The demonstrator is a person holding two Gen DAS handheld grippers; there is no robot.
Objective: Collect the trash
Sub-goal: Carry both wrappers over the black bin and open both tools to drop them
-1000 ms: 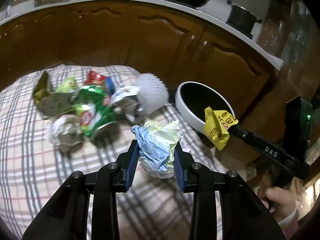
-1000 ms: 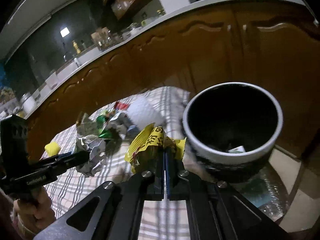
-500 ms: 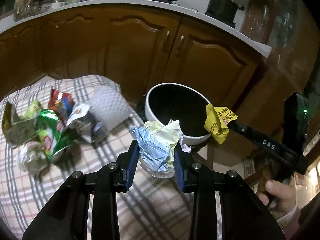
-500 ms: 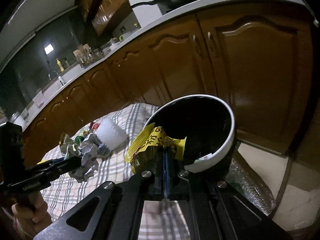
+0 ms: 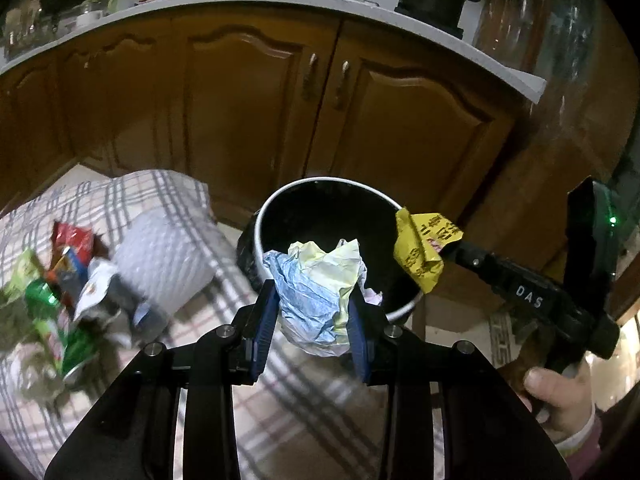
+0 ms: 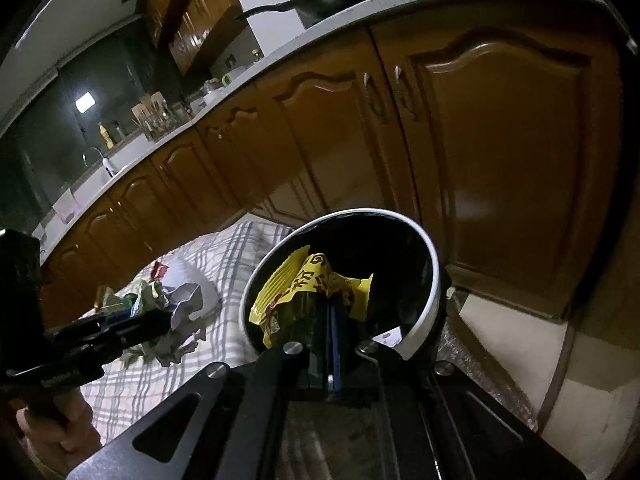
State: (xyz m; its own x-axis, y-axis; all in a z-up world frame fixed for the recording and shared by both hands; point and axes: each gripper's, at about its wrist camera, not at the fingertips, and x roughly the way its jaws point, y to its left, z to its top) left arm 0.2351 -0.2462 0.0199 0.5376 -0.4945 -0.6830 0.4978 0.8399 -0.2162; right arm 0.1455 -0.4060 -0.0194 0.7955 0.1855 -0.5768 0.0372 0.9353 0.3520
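My left gripper [image 5: 314, 300] is shut on a crumpled blue, yellow and white paper ball [image 5: 320, 284] and holds it at the near rim of the white-rimmed black bin [image 5: 276, 204]. My right gripper [image 6: 330, 308] is shut on a yellow wrapper [image 6: 296, 292] and holds it over the bin's open mouth [image 6: 430, 264]. In the left wrist view the yellow wrapper [image 5: 422, 248] hangs at the bin's right rim. More trash lies on the checked cloth [image 5: 168, 188]: a green packet [image 5: 52, 320], a red packet [image 5: 74, 236], crumpled paper.
A white quilted roll [image 5: 164, 252] lies on the cloth left of the bin. Brown cabinet doors [image 5: 256, 100] stand close behind the bin. A worktop [image 5: 360, 4] with pots runs above. Pale floor [image 6: 520, 344] lies right of the bin.
Both grippers have carried their trash away from the pile on the cloth to the bin. The bin now sits right in front of both grippers.
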